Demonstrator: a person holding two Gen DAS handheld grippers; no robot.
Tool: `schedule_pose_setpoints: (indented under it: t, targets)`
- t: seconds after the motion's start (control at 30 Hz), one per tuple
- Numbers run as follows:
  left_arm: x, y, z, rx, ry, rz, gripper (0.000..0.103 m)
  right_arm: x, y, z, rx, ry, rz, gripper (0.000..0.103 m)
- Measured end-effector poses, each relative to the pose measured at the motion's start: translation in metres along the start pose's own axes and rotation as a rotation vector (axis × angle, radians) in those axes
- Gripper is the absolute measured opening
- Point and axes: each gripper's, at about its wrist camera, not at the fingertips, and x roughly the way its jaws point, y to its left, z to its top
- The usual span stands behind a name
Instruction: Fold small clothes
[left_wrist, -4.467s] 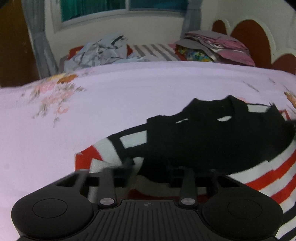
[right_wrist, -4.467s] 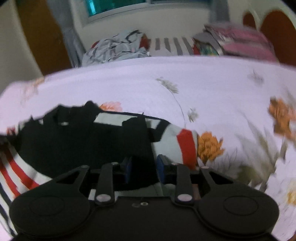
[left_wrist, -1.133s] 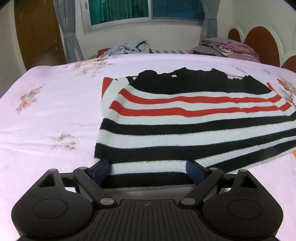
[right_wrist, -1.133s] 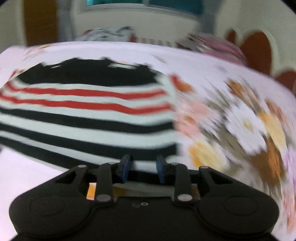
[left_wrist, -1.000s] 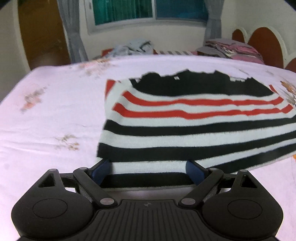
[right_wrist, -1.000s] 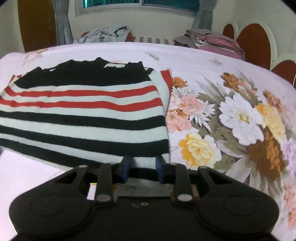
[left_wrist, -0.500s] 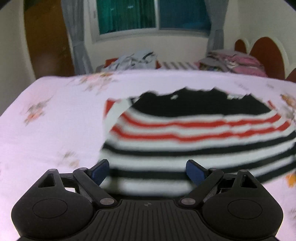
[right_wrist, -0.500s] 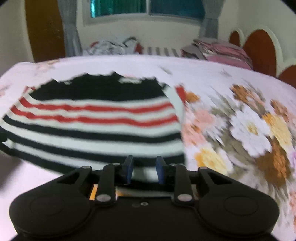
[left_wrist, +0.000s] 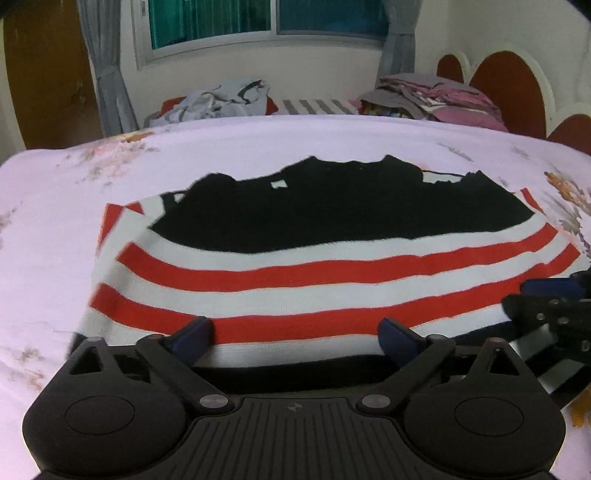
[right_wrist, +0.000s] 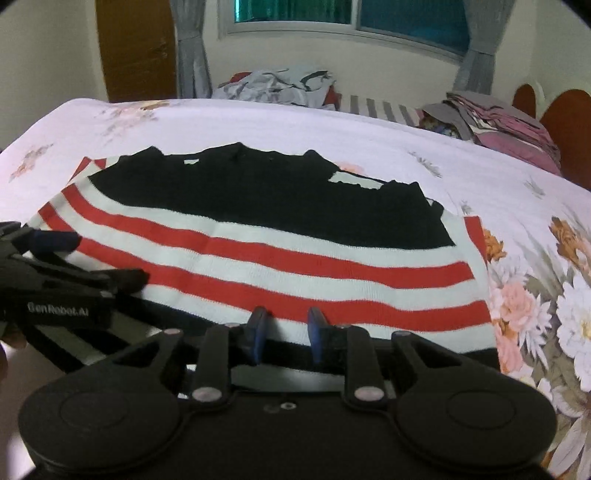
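Observation:
A striped sweater (left_wrist: 295, 273), black at the top with red, white and black bands, lies flat on the bed with its sleeves folded in; it also shows in the right wrist view (right_wrist: 280, 258). My left gripper (left_wrist: 295, 338) is open, its blue pads wide apart over the sweater's near black band. My right gripper (right_wrist: 284, 332) has its jaws a narrow gap apart over the hem near the right side, with cloth seen between them. Each gripper shows in the other's view: the right gripper (left_wrist: 550, 306) and the left gripper (right_wrist: 55, 273).
The bed (left_wrist: 51, 221) has a pale pink floral sheet, with big flowers at the right (right_wrist: 535, 295). A heap of grey clothes (left_wrist: 218, 99) and a stack of folded clothes (left_wrist: 439, 96) lie at the far edge under the window.
Both grippers have moved forward over the sweater's lower bands and now sit close together. The left stays wide open, the right stays narrow.

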Motion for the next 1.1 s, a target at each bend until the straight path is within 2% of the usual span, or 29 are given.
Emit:
schedule_pose_setpoints:
  t: [0.07,0.1,0.17,0.2,0.3,0.4,0.47,0.6,0.67,0.7,0.77,0.83,0.97,1.03,1.1]
  targets:
    - [-0.012,0.003,-0.004,0.008,-0.035,0.025,0.097,-0.013,-0.010,-0.002,0.027,-0.029,-0.011,0.025]
    - [-0.012,0.008,-0.007,0.002,-0.026,0.031,0.097,-0.017,-0.015,-0.004,0.039,-0.038,-0.028,0.026]
    - [-0.003,0.019,-0.013,-0.024,0.003,0.007,0.097,-0.013,-0.029,-0.012,0.059,0.010,-0.066,0.026]
    - [-0.001,0.023,-0.014,-0.046,0.001,-0.007,0.098,-0.009,-0.034,-0.016,0.068,0.026,-0.060,0.026]
    - [0.000,0.018,-0.007,-0.030,0.022,0.022,0.099,-0.014,-0.038,-0.013,0.085,0.027,-0.049,0.025]
    - [-0.014,0.016,-0.010,-0.013,0.008,0.048,0.099,-0.033,-0.039,-0.015,0.090,-0.018,-0.049,0.023]
    - [-0.027,0.023,-0.021,-0.021,-0.001,0.066,0.099,-0.044,-0.046,-0.022,0.103,-0.017,-0.059,0.023]
    - [-0.048,0.050,-0.045,-0.090,-0.015,0.121,0.099,-0.064,-0.062,-0.044,0.128,-0.003,-0.089,0.023]
    - [-0.039,0.060,-0.059,-0.102,0.047,0.147,0.099,-0.054,-0.067,-0.058,0.127,0.078,-0.132,0.024]
    - [-0.036,0.064,-0.064,-0.112,0.048,0.137,0.100,-0.050,-0.069,-0.064,0.128,0.090,-0.129,0.023]
    - [-0.036,0.074,-0.065,-0.194,0.058,0.114,0.100,-0.052,-0.067,-0.064,0.126,0.082,-0.135,0.024]
    - [-0.044,0.071,-0.059,-0.178,0.052,0.149,0.097,-0.062,-0.066,-0.058,0.156,0.056,-0.104,0.024]
    - [-0.064,0.069,-0.064,-0.193,0.020,0.146,0.095,-0.085,-0.054,-0.053,0.125,-0.025,-0.060,0.021]
    - [-0.071,0.071,-0.071,-0.220,0.013,0.131,0.084,-0.092,-0.051,-0.052,0.128,-0.037,-0.022,0.005]
    - [-0.073,0.071,-0.077,-0.232,0.024,0.132,0.075,-0.095,-0.047,-0.049,0.122,-0.038,-0.001,0.005]
